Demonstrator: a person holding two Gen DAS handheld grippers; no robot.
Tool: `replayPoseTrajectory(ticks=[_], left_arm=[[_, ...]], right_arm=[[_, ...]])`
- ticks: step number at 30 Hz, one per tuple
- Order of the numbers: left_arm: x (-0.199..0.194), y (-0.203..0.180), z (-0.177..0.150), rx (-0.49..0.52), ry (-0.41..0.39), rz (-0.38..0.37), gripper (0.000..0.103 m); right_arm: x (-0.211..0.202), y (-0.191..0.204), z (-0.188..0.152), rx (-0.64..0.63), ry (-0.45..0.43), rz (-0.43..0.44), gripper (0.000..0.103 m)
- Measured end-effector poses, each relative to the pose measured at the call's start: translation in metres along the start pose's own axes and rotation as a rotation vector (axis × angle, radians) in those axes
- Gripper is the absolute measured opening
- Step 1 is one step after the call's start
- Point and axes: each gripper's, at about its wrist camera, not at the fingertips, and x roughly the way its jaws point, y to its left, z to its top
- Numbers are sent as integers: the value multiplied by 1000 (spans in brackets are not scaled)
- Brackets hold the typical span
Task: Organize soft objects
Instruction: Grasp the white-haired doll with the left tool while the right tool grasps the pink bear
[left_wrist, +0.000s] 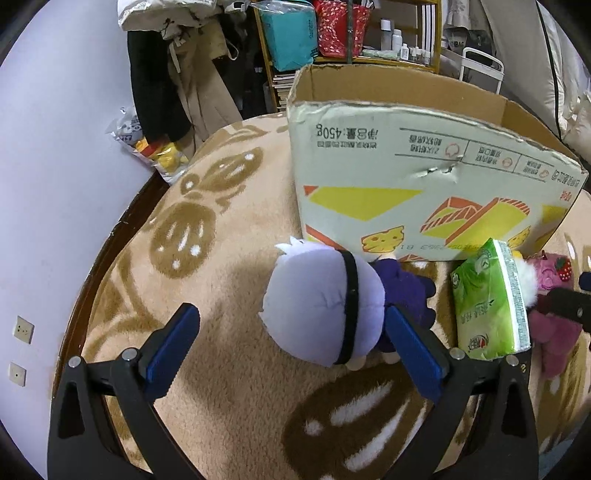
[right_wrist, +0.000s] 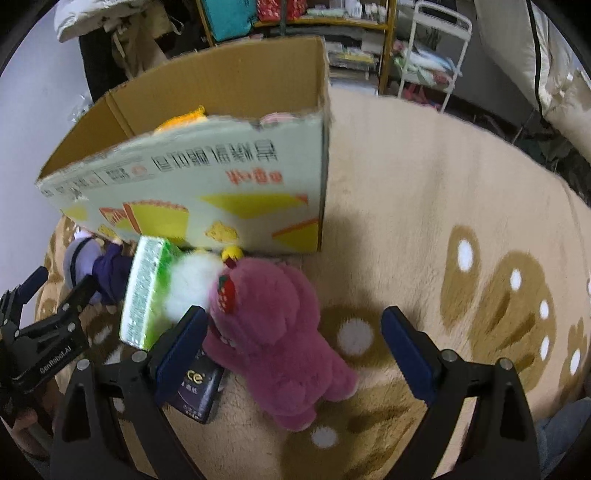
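A lavender-headed plush doll (left_wrist: 325, 306) in dark purple clothes lies on the blanket in front of the open cardboard box (left_wrist: 406, 192). My left gripper (left_wrist: 291, 328) is open, its jaws on either side of the doll's head. A green tissue pack (left_wrist: 487, 302) stands to the doll's right. In the right wrist view, a pink plush bear (right_wrist: 273, 332) with a strawberry lies beside the tissue pack (right_wrist: 147, 291) and a white fluffy toy (right_wrist: 192, 280). My right gripper (right_wrist: 295, 332) is open around the bear. The box (right_wrist: 207, 184) holds a yellow toy (right_wrist: 184, 118) and a pink item.
A dark blue packet (right_wrist: 199, 387) lies under the right gripper's left finger. The beige patterned blanket (right_wrist: 443, 206) covers a round table with a dark rim (left_wrist: 103, 243). Shelves, bags and hanging clothes stand behind. A white wall is at the left.
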Motion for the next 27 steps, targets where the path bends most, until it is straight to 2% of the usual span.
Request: replayPoseTrajectory(ticks=[6, 17, 23, 25, 27], left_arm=[[11, 1, 0, -23, 2, -42, 101], [21, 15, 2, -137, 40, -182, 97], [22, 15, 0, -187, 56, -269, 83], [22, 15, 1, -199, 54, -291, 72], [21, 14, 2, -212, 50, -302, 66]], right_arm=[[13, -6, -1, 19, 65, 28, 99], [28, 4, 9, 11, 83, 36, 99], [29, 1, 12, 10, 87, 39, 99], [30, 3, 12, 8, 88, 37, 99], [34, 6, 9, -1, 94, 39, 99]])
